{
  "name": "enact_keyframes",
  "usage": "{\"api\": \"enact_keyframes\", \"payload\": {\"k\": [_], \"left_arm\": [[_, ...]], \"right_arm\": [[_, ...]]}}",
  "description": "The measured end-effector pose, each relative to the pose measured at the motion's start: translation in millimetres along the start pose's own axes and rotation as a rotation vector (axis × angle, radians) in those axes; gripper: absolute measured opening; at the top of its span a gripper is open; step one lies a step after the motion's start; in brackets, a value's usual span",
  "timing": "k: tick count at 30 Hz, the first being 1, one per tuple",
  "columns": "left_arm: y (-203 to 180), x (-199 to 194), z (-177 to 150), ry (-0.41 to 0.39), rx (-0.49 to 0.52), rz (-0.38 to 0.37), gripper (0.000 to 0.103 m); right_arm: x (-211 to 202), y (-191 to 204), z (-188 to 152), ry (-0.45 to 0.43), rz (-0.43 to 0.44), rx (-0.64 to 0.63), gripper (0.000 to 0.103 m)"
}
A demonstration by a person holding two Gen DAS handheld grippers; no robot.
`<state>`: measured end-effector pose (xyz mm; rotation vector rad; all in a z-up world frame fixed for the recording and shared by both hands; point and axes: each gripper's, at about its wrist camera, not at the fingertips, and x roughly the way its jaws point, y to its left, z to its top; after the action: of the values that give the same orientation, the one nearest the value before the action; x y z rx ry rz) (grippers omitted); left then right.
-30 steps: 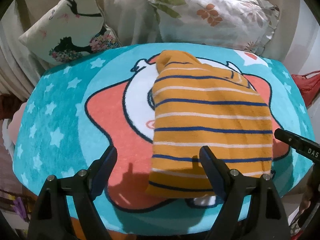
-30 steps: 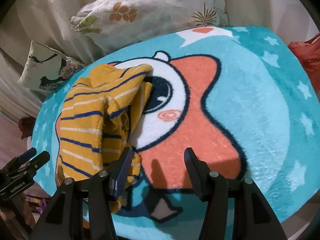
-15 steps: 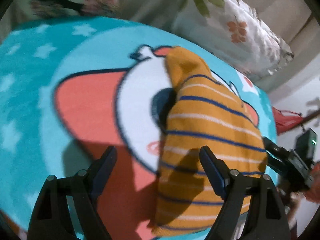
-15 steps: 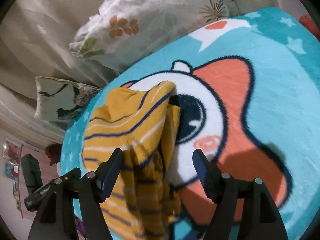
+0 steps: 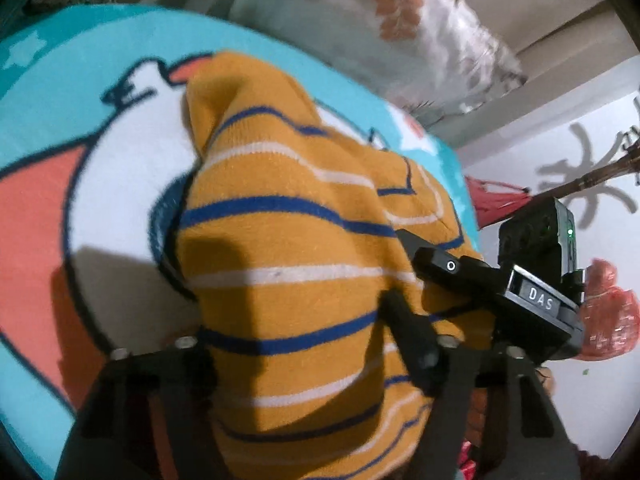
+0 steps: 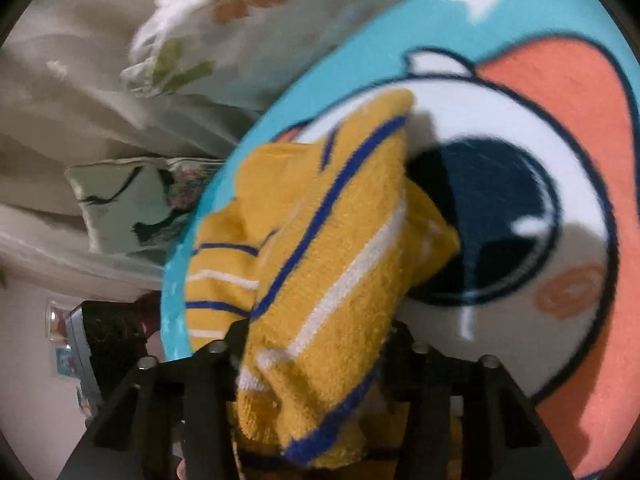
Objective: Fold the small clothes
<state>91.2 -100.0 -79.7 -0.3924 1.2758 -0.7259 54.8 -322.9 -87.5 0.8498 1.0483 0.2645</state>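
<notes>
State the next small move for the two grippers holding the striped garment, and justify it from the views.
Probably lift the near hem and carry it toward the far end: both the left gripper and right gripper appear clamped on the yellow striped garment.

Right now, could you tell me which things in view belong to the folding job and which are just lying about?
Part of the job:
striped garment
left gripper, closed on it
right gripper, closed on it
cartoon rug beneath

Just lying about:
floral pillow
bird cushion
red bag
</notes>
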Motion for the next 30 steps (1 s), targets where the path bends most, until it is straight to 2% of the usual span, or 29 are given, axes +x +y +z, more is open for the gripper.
{"api": "enact_keyframes", "payload": {"k": [3, 5, 6, 7, 8, 9, 10, 11, 12, 14, 17, 19, 20, 22, 23, 24, 26, 27, 30], "left_arm": [[-4.4, -34.0, 10.0, -0.066, 0.024, 0.002, 0.061], [-5.9, -46.2, 19.4, -0.091, 0.047, 0.045, 0.063], [-2.5, -47.3, 25.3, -0.088, 0.044, 0.089, 0.068], [3.6, -44.8, 29.8, -0.077, 0.027, 0.137, 0.073], [11.0, -39.6, 34.1, -0.059, 0.006, 0.181, 0.073], [22.5, -33.1, 34.9, -0.027, -0.024, 0.235, 0.073], [31.6, -30.0, 32.2, -0.006, -0.044, 0.266, 0.072], [37.5, -32.7, 28.7, -0.007, -0.053, 0.268, 0.072], [41.6, -41.0, 22.5, -0.030, -0.054, 0.251, 0.072], [41.9, -59.2, 12.4, -0.082, -0.028, 0.261, 0.072], [34.7, -94.3, 0.9, -0.214, 0.049, 0.365, 0.076], [30.1, -116.8, -5.3, -0.316, 0.091, 0.450, 0.083], [29.6, -127.2, -7.4, -0.369, 0.107, 0.493, 0.085], [25.1, -144.8, -10.1, -0.469, 0.141, 0.574, 0.089], [22.8, -152.6, -11.9, -0.516, 0.158, 0.617, 0.093], [21.1, -162.6, -13.6, -0.561, 0.178, 0.664, 0.101], [14.9, -174.7, -13.4, -0.623, 0.200, 0.725, 0.103], [13.8, -180.9, -14.3, -0.642, 0.203, 0.746, 0.103], [16.3, -196.2, -15.9, -0.650, 0.196, 0.718, 0.103]], "right_arm": [[-6.0, 33.4, 5.8, -0.033, 0.029, -0.072, 0.046], [-3.4, 54.8, 12.5, -0.048, 0.039, -0.128, 0.046], [1.8, 62.6, 15.8, -0.049, 0.031, -0.149, 0.047], [11.2, 67.3, 19.3, -0.046, 0.006, -0.159, 0.050], [19.4, 68.0, 21.4, -0.040, -0.027, -0.163, 0.056], [30.9, 67.5, 23.3, -0.026, -0.094, -0.173, 0.058], [45.2, 66.6, 24.1, 0.003, -0.208, -0.193, 0.058], [48.4, 65.9, 24.3, 0.010, -0.258, -0.201, 0.058], [47.1, 67.3, 22.8, -0.005, -0.288, -0.206, 0.058], [30.3, 75.7, 17.5, -0.063, -0.288, -0.208, 0.058], [1.0, 116.1, 3.3, -0.186, -0.369, -0.344, 0.057], [-5.2, 145.5, -12.0, -0.221, -0.350, -0.420, 0.057], [-3.9, 151.0, -16.6, -0.208, -0.322, -0.430, 0.057], [19.4, 159.9, -26.3, -0.112, -0.254, -0.459, 0.057], [36.9, 161.3, -31.1, -0.065, -0.263, -0.474, 0.056], [50.4, 159.7, -34.4, -0.034, -0.286, -0.488, 0.056], [73.4, 154.9, -35.7, 0.004, -0.330, -0.506, 0.056], [86.2, 149.5, -32.9, 0.012, -0.379, -0.508, 0.056], [104.3, 142.2, -19.5, -0.008, -0.447, -0.515, 0.062]]}}
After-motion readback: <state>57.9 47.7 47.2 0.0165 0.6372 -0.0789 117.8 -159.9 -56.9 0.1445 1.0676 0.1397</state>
